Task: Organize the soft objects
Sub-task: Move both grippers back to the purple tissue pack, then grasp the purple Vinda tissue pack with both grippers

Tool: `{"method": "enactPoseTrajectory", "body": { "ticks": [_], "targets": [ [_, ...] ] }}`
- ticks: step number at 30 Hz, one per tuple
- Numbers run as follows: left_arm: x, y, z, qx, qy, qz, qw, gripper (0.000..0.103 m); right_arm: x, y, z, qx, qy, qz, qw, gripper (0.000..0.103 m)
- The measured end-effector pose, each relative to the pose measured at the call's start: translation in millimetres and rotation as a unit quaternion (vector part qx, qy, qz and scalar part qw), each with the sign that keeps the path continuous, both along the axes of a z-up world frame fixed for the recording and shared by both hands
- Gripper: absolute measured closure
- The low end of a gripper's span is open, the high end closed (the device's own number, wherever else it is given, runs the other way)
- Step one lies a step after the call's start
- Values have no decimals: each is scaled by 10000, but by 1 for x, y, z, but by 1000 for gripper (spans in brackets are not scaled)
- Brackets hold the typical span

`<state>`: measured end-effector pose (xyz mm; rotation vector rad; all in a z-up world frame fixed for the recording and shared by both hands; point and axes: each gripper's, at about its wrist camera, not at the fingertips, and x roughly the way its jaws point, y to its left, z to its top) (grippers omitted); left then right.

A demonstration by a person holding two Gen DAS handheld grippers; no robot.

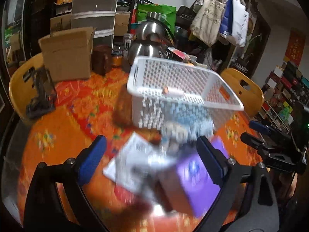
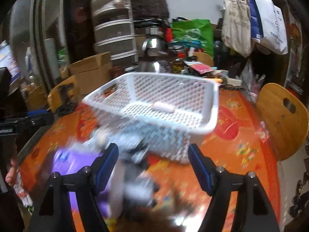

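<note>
White perforated plastic basket (image 1: 181, 89) sits on the orange floral tablecloth (image 1: 63, 127), a small pale cylinder (image 2: 164, 106) on its lattice floor. Blurred purple box (image 1: 195, 177) and white packets (image 1: 135, 162) lie just before it. Left gripper (image 1: 152, 158) and right gripper (image 2: 154, 166), both blue-padded, stand released, grasping nothing.

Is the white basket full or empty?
Nearly empty: only one small white roll lies on the floor of the white basket; the other things sit outside on the table.

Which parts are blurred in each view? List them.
Left wrist view: the white basket, the purple pack and the white pack smear with motion; the far cardboard box stays sharper; fisheye bends the edges. Right wrist view: the same near pile smears, with glare low on the tablecloth.
</note>
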<state>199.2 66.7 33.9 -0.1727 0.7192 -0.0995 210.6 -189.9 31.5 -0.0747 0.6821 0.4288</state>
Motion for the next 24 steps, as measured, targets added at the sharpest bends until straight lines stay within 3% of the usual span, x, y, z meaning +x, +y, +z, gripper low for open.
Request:
{"method": "enactPoseTrajectory", "body": {
  "ticks": [5,8,10,13,22,24],
  "targets": [
    [-70,-6,-48,56,-10,-164,9998,10,-55,1,-36,280,192,456,9984,27],
    [-98,-15,-78,122,73,-269,9995,10,-76,2,-49,416,205,618,9970,27],
    [-112,-24,-89,310,-78,-400,9987,10,-88,3,-55,443,97,699,9965,27],
    [-118,-38,-95,578,-266,-520,9966,10,-90,11,-63,377,87,847,9957,27],
    [-107,-49,-97,404,-165,-587,9973,10,-79,25,-72,307,63,994,9946,27],
    [-99,-45,-93,395,-200,-620,9971,10,-81,29,-72,319,49,1128,9931,33]
  ]
}}
